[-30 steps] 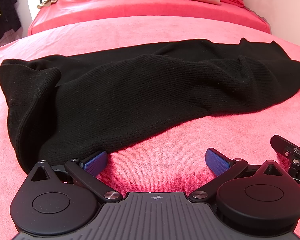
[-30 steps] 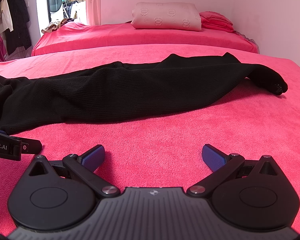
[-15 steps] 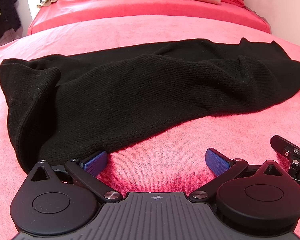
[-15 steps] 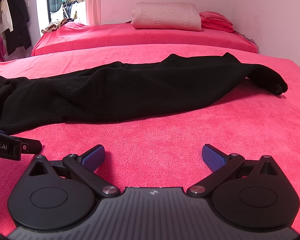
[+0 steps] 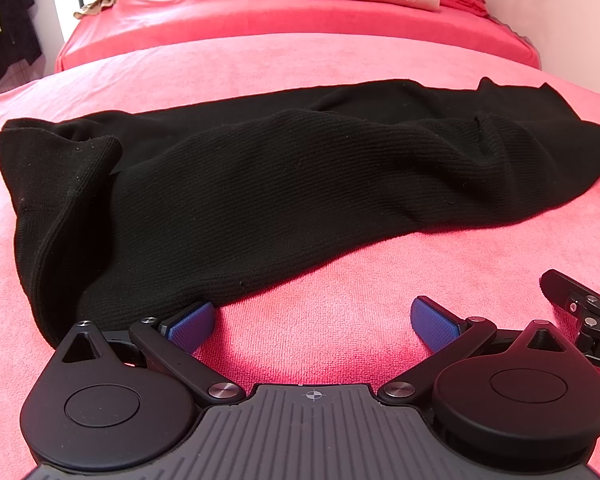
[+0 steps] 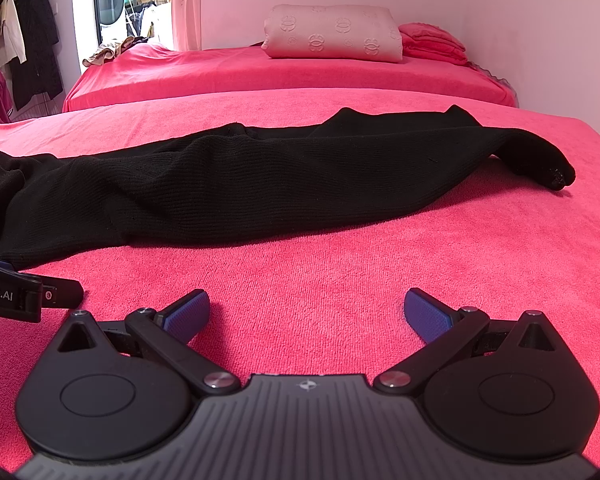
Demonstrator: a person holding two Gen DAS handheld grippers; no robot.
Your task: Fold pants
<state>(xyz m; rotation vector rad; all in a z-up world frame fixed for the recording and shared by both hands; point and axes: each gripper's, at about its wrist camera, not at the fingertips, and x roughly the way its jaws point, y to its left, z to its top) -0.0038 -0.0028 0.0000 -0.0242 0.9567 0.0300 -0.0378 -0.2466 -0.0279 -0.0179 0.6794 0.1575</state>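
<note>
The left tongs (image 5: pixel 314 322) sit low over the pink bed (image 5: pixel 340 308), level, pointing toward 12 o'clock, with the two blue pads (image 5: pixel 190 320) spread wide apart and gripping nothing. The left pad lies just beside the near hem of the pants (image 5: pixel 260 192). One pair of black knit pants lies lengthwise across the bed from 9 o'clock to 3 o'clock, rumpled and unfolded. The right tongs (image 6: pixel 308 314) hold the same low, level pose over bare bed cover, fingers spread wide and empty, well short of the pants (image 6: pixel 260 188). Count: two tongs, one pair of pants, one beige pillow (image 6: pixel 334 34) at 12 o'clock on a second bed (image 6: pixel 260 76).
</note>
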